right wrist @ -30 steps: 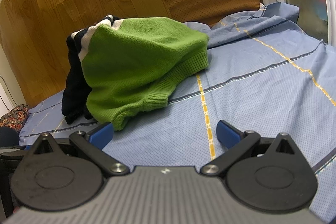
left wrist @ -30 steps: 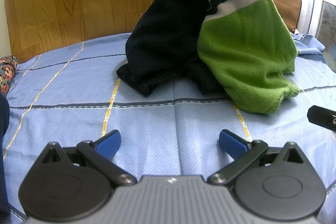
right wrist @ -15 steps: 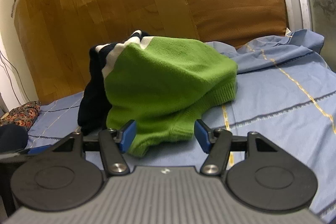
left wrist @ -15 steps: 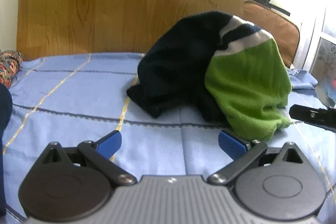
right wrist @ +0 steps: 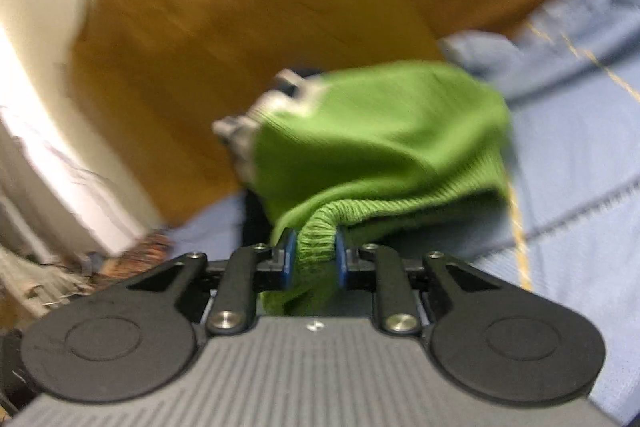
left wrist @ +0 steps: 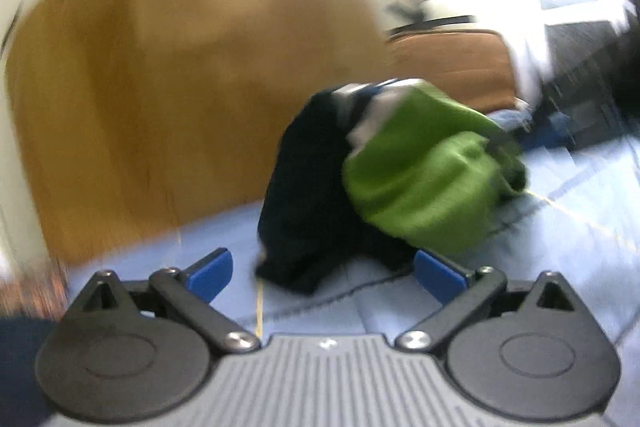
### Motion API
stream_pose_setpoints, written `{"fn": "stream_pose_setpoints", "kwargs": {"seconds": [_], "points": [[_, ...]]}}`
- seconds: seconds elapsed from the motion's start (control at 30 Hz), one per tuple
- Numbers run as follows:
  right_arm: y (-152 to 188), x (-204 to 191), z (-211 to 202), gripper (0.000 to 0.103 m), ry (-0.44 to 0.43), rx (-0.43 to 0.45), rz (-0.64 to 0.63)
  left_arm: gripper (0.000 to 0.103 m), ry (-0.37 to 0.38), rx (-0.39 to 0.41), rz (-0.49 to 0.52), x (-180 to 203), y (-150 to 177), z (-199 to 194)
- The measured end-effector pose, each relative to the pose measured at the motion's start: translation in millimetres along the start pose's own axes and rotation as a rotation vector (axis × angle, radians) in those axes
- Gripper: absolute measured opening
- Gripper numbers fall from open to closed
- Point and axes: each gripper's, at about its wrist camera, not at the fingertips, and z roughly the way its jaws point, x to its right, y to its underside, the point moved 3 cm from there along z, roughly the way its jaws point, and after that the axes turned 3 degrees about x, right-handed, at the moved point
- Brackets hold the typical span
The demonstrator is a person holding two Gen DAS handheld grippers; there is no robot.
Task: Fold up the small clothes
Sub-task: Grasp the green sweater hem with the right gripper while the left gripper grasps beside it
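Since 1 second ago the right gripper [right wrist: 314, 259] has just been closing and now pinches the green sweater's [right wrist: 384, 143] ribbed hem [right wrist: 318, 241], lifting it off the blue bedsheet [right wrist: 580, 195]. The left gripper [left wrist: 322, 273] hangs open, empty. Step in hand: picking up; next, the left needs a 2nd hold to spread it.

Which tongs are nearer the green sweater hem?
Right. The right tongs, just closing, pinch the green sweater hem. The left tongs are open, short of the sweater, nothing between them.

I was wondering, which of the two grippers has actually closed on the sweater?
The right gripper: its jaws have just been closing and now pinch the green ribbed hem of the sweater. The left gripper is wide open, holding nothing.
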Motion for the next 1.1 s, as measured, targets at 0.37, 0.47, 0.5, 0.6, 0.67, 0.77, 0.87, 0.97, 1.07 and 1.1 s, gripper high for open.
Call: {"fn": "stream_pose_setpoints", "kwargs": {"seconds": [0.37,0.47,0.5,0.6,0.67,0.77,0.87,0.97,1.07,1.1], "points": [[-21.4,-40.0,-6.1,0.009,-0.064,0.016,-0.117,0.079,0.066,0.061,0.188,64.0,-30.8,24.2],[-24.9,-43.8,-3.4,0.009,-0.057,0.025,-0.143,0.023,0.062,-0.001,0.156,58.8,-31.5,51.2],[-25.3,-44.6,-2.9,0.009,-0.053,0.026,-0.154,0.013,0.056,-0.018,0.127,52.7,-34.1,55.5],[-27.3,-38.0,-9.7,0.015,-0.030,0.070,-0.191,0.013,0.056,0.002,-0.033,13.3,-48.4,46.7],[-24.7,-29.5,-23.9,0.038,-0.005,0.133,-0.215,0.013,0.056,0.005,-0.096,-9.5,-52.2,38.6],[-3.6,-13.9,-36.7,0.056,0.117,0.206,-0.301,0.013,0.017,0.042,-0.110,-32.0,-56.4,20.5],[27.0,-3.1,-32.1,0.056,0.226,0.148,-0.422,0.013,0.003,0.129,-0.127,-56.8,-70.2,-12.0],[48.4,-7.9,-25.1,0.056,0.253,0.109,-0.537,0.013,-0.011,0.201,-0.144,-77.2,-87.8,-42.9],[64.7,-29.7,-14.3,0.060,0.228,0.119,-0.694,0.013,-0.029,0.236,-0.150,-95.4,-109.8,-65.7],[70.9,-39.4,-9.6,0.062,0.220,0.131,-0.760,0.013,-0.029,0.240,-0.150,-99.2,-115.6,-67.7]]}}
